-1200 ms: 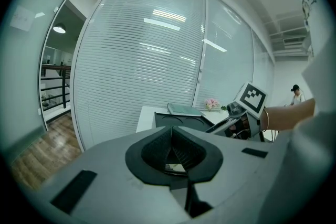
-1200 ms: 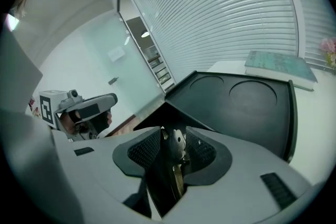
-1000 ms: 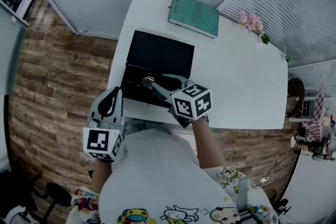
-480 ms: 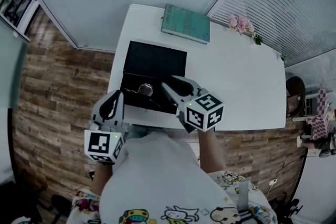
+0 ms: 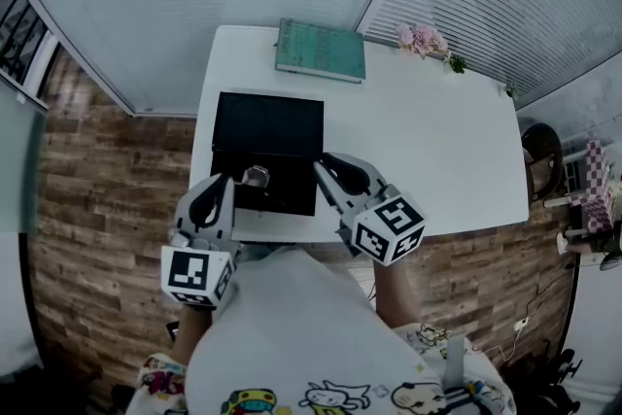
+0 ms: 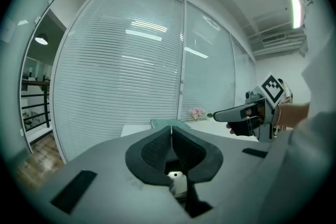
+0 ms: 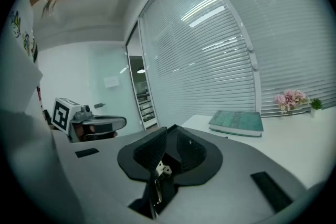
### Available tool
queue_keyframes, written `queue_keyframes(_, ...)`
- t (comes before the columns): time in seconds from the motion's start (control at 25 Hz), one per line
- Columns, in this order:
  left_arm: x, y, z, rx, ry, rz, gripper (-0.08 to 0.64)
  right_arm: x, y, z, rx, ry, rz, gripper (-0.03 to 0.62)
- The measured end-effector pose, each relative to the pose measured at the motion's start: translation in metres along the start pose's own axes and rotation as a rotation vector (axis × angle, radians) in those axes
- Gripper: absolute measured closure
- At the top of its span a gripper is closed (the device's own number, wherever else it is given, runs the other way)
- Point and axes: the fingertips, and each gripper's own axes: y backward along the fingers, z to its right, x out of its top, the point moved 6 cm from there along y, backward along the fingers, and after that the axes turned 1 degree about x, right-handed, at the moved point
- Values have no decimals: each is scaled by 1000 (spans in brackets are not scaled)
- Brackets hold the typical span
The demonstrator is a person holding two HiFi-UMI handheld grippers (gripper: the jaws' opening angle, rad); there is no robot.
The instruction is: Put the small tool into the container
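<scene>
Tool (image 5: 256,176) lies inside the container (image 5: 267,126), at its near edge, centre-left of frame; long axis indistinct. Left claw (image 5: 216,190), jaws together and empty, is just lower left of it and nearer. Right claw (image 5: 328,165), jaws just closing partway on nothing, stands further right.

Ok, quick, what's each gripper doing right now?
Left gripper: shut, holding nothing.
Right gripper: partly open, jaws have just been closing, nothing between them.

2 grippers (image 5: 217,188) (image 5: 328,162), 1 container (image 5: 267,123), 1 tool (image 5: 256,176), 1 book (image 5: 321,51) (teal).
</scene>
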Motion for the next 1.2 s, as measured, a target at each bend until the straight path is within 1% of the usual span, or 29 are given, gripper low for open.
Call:
queue_keyframes(0.12, 0, -7, 7, -28, -7, 0, 549, 0, 12, 3, -41, 13, 31, 552)
queue_keyframes(0.24, 0, -13, 11, -51, -11, -3, 549, -1, 20, 6, -64, 11, 49, 558)
queue_keyframes(0.36, -1, -18, 13, -68, -20, -10, 549, -3, 25, 9, -89, 15, 54, 571)
queue_keyframes(0.6, -3, -28, 13, -80, -7, -24, 549, -14, 29, 17, -146, 8, 55, 589)
queue_keyframes(0.76, -6, -31, 10, -84, -12, -35, 549, -20, 27, 16, -142, 1, 39, 591)
queue_keyframes(0.92, -7, -33, 8, -82, 6, -39, 549, -25, 24, 16, -137, 8, 20, 591)
queue_keyframes(1.2, -15, -32, 5, -77, 0, -54, 549, -26, 22, 18, -134, 18, 14, 592)
